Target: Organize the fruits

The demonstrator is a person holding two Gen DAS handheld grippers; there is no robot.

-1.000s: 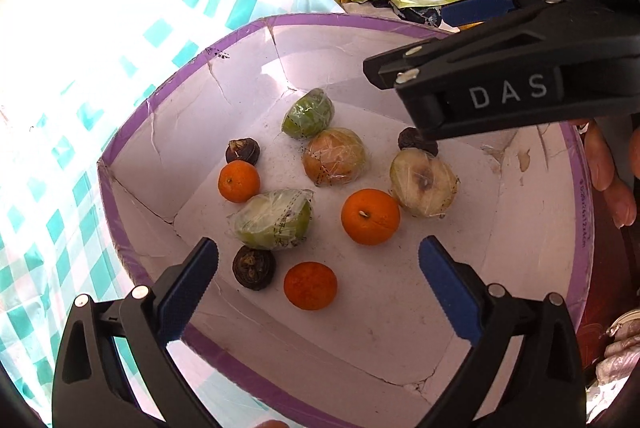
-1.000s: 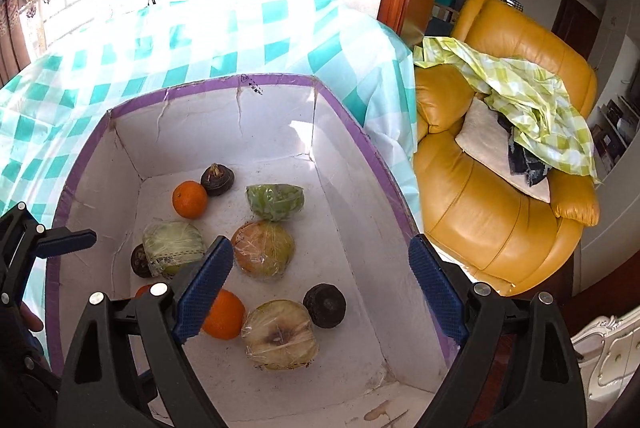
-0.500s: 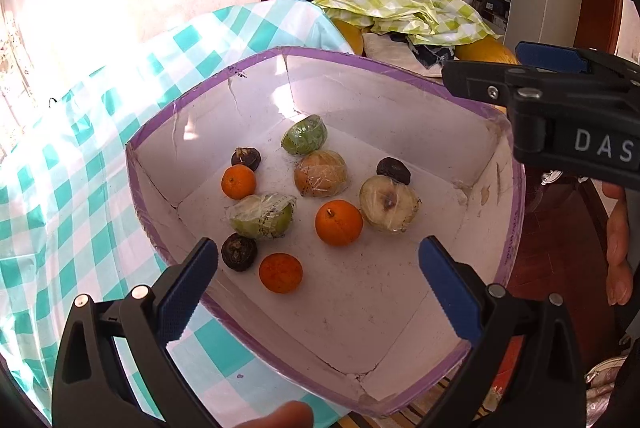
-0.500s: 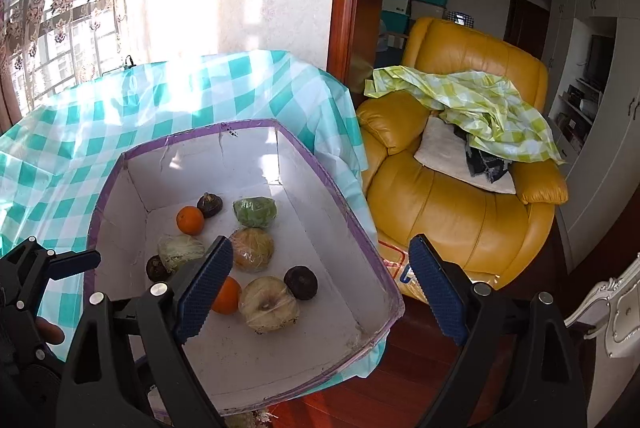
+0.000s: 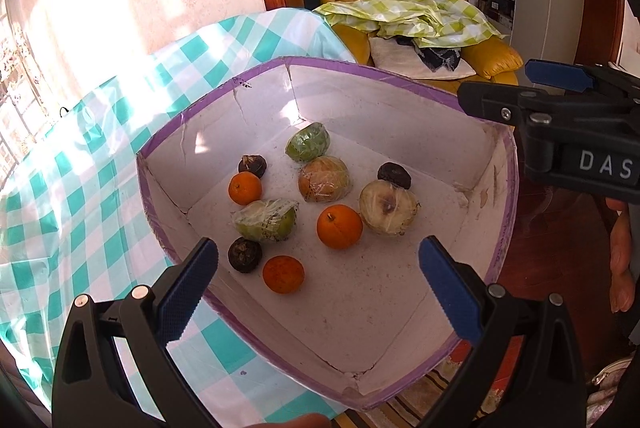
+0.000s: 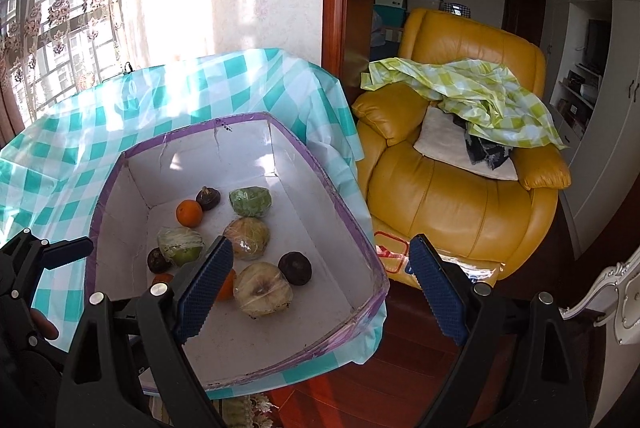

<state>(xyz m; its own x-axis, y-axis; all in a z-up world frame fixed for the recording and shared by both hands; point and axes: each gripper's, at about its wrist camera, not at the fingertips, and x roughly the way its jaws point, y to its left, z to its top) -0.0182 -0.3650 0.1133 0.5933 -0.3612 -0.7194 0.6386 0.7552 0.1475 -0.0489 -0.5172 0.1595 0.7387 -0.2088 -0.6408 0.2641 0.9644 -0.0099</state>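
Purple-edged box (image 5: 505, 188) on checked tablecloth (image 5: 100, 148), near corner overhanging the table edge; bare white floor toward that corner. Inside: three oranges (image 5: 339, 226), three dark fruits (image 5: 245, 254), four plastic-wrapped fruits (image 5: 387, 207), loosely scattered. Left gripper (image 5: 318, 286) and right gripper (image 6: 320, 286) both spread wide, empty, above the box. One orange half hidden behind a right finger (image 6: 202, 288).

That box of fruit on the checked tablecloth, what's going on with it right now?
A person holds a gripper in each hand above the white box. Both the left gripper and the right gripper are open and empty. All the fruit lies loose on the box floor: oranges, dark round fruits and several plastic-wrapped ones. Nothing is being touched, and no sorting shows yet.
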